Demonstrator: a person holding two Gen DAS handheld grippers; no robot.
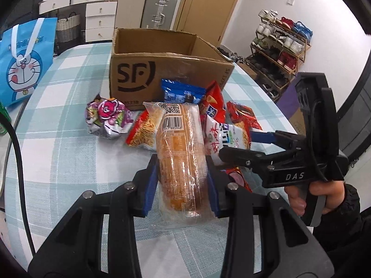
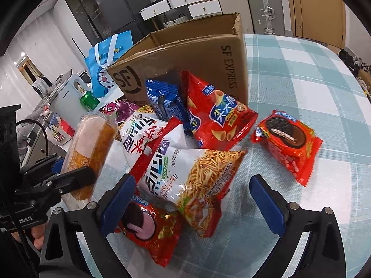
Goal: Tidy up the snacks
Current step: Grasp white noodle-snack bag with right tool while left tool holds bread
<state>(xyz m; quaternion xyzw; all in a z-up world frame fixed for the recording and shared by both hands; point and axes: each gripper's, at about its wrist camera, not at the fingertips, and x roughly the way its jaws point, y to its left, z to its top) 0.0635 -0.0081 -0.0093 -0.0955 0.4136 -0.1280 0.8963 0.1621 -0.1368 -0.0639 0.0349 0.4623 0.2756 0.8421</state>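
Observation:
My left gripper [image 1: 182, 185] is shut on a long bread loaf in clear wrap [image 1: 178, 139], held just above the checked table [image 1: 69, 88]; the loaf [image 2: 92, 143] also shows in the right wrist view. My right gripper [image 2: 193, 199] stands open over the snack pile, a noodle-snack bag [image 2: 197, 176] lying between its fingers, pads apart from it. Behind the pile stands an open cardboard box [image 1: 162, 69]. Against it lean a blue pack [image 2: 162, 99] and a red chips bag [image 2: 215, 115]. Two red cookie packets [image 2: 287, 143] [image 2: 148, 229] lie on the cloth.
A crumpled purple bag [image 1: 109, 118] lies left of the pile. A blue cartoon gift bag [image 1: 23, 62], a green can [image 2: 89, 99] and a white appliance [image 2: 67, 102] stand at the table's left side. A shoe rack [image 1: 278, 51] stands beyond the far right edge.

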